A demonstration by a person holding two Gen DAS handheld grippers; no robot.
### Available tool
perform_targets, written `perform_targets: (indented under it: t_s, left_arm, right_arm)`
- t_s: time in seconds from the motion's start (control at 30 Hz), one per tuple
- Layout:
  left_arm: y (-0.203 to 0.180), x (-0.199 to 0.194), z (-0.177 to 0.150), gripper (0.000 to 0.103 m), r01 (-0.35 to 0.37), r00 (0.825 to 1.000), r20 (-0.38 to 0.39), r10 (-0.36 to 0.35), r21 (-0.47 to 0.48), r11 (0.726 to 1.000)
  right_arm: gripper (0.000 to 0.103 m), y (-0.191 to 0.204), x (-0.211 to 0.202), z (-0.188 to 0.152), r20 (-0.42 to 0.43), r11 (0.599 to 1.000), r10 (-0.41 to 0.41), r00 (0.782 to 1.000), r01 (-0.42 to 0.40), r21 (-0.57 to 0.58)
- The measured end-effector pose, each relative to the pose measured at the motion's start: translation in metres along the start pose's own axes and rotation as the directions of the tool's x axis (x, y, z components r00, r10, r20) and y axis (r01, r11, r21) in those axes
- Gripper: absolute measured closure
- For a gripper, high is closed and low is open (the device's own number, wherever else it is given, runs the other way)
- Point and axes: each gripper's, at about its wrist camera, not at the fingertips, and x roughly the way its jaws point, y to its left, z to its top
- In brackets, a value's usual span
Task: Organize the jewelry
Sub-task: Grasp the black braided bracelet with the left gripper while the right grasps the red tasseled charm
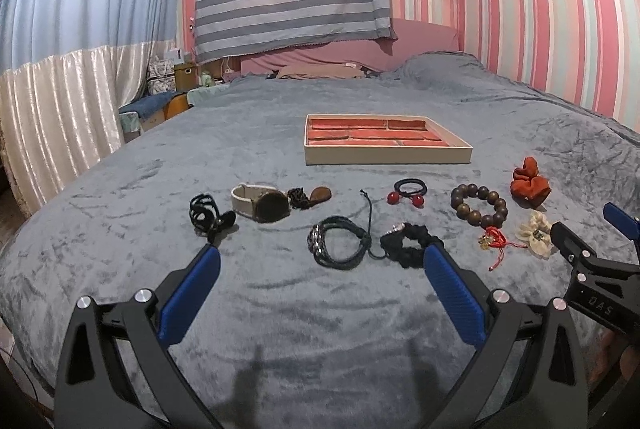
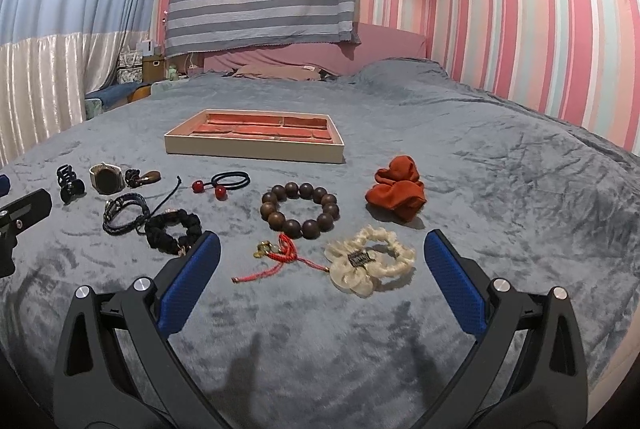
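A cream tray with red compartments (image 1: 386, 153) (image 2: 256, 151) lies on the bed. In front of it lie a watch (image 1: 262, 203), a black claw clip (image 1: 206, 215), a braided black bracelet (image 1: 338, 243), a black scrunchie (image 1: 412, 243), a red-bead hair tie (image 2: 224, 183), a wooden bead bracelet (image 2: 300, 209), a red cord charm (image 2: 280, 253), a cream flower scrunchie (image 2: 370, 261) and an orange scrunchie (image 2: 398, 193). My left gripper (image 1: 322, 253) is open and empty, before the black bracelet. My right gripper (image 2: 322, 241) is open and empty, around the red charm and cream scrunchie.
The grey-blue blanket (image 1: 280, 309) covers the bed. A pink striped wall (image 2: 540, 49) runs along the right, curtains (image 1: 60, 109) along the left. Pillows (image 1: 320, 71) lie at the far end. The right gripper shows at the right edge of the left wrist view (image 1: 600, 269).
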Motion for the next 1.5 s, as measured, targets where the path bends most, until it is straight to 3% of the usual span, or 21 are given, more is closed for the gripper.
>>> perform_targets:
  t_s: [0.43, 0.6, 0.8, 0.9, 0.97, 1.07, 1.3, 1.5]
  left_arm:
    - [0.016, 0.052, 0.017, 0.004, 0.024, 0.997, -0.078, -0.025, -0.008, 1.000]
    - [0.018, 0.078, 0.021, 0.004, 0.032, 0.992, -0.124, -0.032, -0.003, 0.999]
    - [0.019, 0.112, 0.017, 0.005, 0.073, 0.974, -0.213, -0.073, -0.006, 0.997]
    - [0.019, 0.124, 0.016, 0.011, 0.086, 0.965, -0.247, -0.085, -0.006, 0.996]
    - [0.018, 0.131, 0.014, 0.024, 0.091, 0.958, -0.274, -0.087, 0.000, 0.996]
    - [0.016, 0.145, 0.009, 0.036, 0.097, 0.939, -0.331, -0.091, 0.003, 0.995]
    - [0.024, 0.160, 0.005, 0.038, 0.099, 0.920, -0.377, -0.108, -0.043, 0.994]
    - [0.028, 0.166, 0.006, 0.042, 0.120, 0.910, -0.391, -0.138, -0.070, 0.990]
  right_arm:
    - [0.005, 0.015, 0.045, 0.016, -0.066, 1.000, 0.012, 0.998, -0.012, -0.006]
    - [0.013, 0.019, 0.071, 0.015, -0.136, 1.000, 0.021, 0.991, -0.024, -0.018]
    - [0.030, 0.022, 0.101, 0.012, -0.233, 0.999, 0.037, 0.972, -0.043, -0.019]
    - [0.038, 0.024, 0.109, 0.009, -0.269, 0.999, 0.040, 0.962, -0.047, -0.021]
    - [0.043, 0.024, 0.115, 0.006, -0.288, 0.999, 0.044, 0.957, -0.052, -0.017]
    - [0.046, 0.023, 0.120, 0.004, -0.304, 0.998, 0.049, 0.951, -0.056, -0.012]
    - [0.052, 0.023, 0.124, 0.000, -0.333, 0.998, 0.058, 0.941, -0.066, -0.011]
    - [0.071, 0.024, 0.129, -0.002, -0.361, 0.996, 0.078, 0.929, -0.087, -0.007]
